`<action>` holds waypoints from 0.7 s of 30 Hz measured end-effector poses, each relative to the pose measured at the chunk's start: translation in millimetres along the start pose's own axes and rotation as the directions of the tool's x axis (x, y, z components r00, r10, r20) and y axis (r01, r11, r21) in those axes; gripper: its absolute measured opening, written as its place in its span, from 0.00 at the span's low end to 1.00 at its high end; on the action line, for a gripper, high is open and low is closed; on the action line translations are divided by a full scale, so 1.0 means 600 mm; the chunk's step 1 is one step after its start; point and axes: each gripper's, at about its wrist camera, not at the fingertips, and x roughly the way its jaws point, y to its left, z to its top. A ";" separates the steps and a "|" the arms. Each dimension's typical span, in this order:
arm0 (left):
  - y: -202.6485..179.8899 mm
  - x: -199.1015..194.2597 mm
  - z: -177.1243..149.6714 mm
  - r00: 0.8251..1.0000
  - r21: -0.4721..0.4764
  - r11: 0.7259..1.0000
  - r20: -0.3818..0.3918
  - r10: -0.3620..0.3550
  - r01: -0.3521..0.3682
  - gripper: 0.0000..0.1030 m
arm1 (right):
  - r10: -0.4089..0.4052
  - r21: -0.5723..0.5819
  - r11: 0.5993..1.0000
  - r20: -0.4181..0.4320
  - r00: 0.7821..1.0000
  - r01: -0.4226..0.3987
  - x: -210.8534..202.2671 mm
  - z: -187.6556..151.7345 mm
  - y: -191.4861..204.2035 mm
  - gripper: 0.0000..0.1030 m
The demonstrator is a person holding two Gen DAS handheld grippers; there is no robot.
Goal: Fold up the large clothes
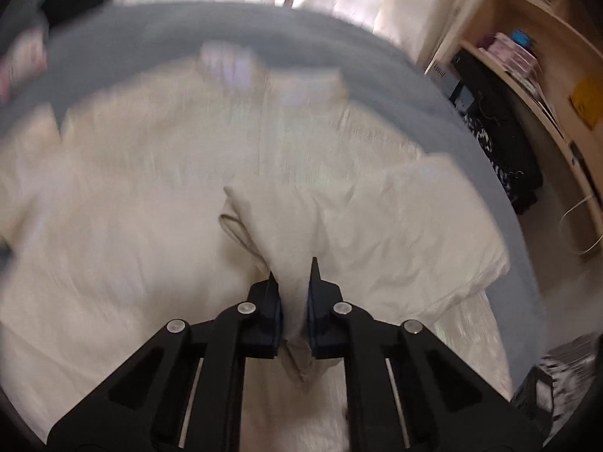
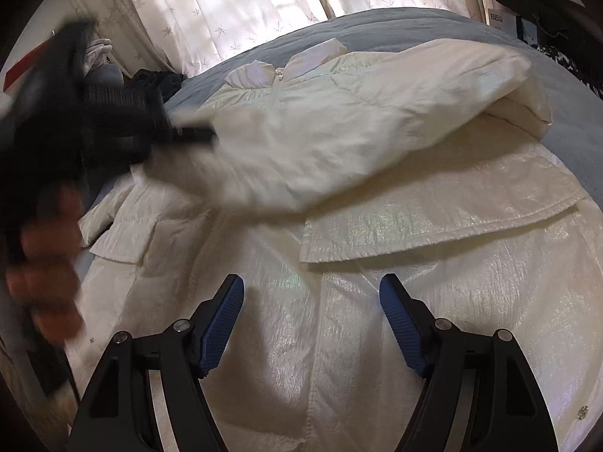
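Cream padded jacket (image 2: 377,271) spread flat over grey-blue bedding (image 2: 395,26), front side up. Long axis running from the hem nearest the right wrist camera up to the collar (image 2: 301,60) at the far end, toward the curtains (image 2: 226,7). Centre seam running lengthwise between the right gripper's fingers. Pocket flap (image 2: 433,226) lying crosswise on the right half of the body, just beyond the right fingertip.

Left gripper (image 1: 293,275) clamped on the cuff end of a sleeve (image 1: 377,218), fabric pinched between the two black fingers and bunched just ahead of them. Same gripper (image 2: 188,133) seen blurred in the right wrist view at the left, held in a hand (image 2: 45,263), with the sleeve (image 2: 377,113) stretched diagonally across the upper chest, from the right shoulder side down toward the left.

Right gripper (image 2: 312,293) spread wide, blue pads (image 2: 220,324) well apart, hovering over the lower body of the jacket, nothing between them.

Wooden shelving (image 1: 535,67) beside the bed on the right in the left wrist view; much of that view smeared by motion blur.
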 end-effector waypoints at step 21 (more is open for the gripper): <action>0.248 0.089 0.054 0.993 -0.210 0.978 -0.113 -0.014 -0.010 0.52 | -0.012 0.157 0.988 -0.030 0.999 0.016 -0.094 0.201 -0.126 0.85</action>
